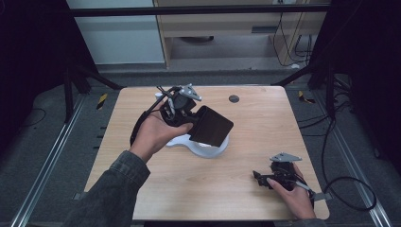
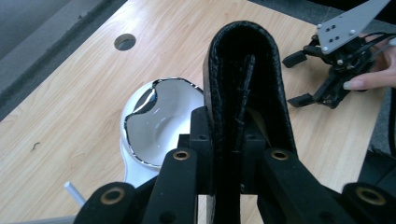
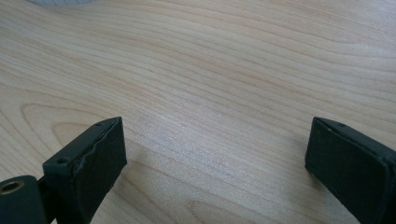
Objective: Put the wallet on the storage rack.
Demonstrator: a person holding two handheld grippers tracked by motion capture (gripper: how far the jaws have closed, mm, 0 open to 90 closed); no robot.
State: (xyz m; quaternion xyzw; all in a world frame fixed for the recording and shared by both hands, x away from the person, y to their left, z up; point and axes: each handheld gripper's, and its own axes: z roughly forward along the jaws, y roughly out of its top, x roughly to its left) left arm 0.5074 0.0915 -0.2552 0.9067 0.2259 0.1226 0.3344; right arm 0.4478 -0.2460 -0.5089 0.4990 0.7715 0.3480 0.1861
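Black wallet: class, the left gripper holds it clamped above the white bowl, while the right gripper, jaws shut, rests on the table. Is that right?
Not quite. The right gripper has its jaws open, as the right gripper view shows. The rest stands: the left gripper clamps the black wallet above the white bowl.

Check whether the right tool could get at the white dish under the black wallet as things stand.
Probably yes. The right tool sits open and empty low over the table, with bare wood between it and the white dish. The left tool holds the black wallet just above the dish, crowding access from above.

Left claw (image 1: pixel 201 124) raised, clamped tight; right claw (image 1: pixel 258 178) low, jaws apparently wide apart.
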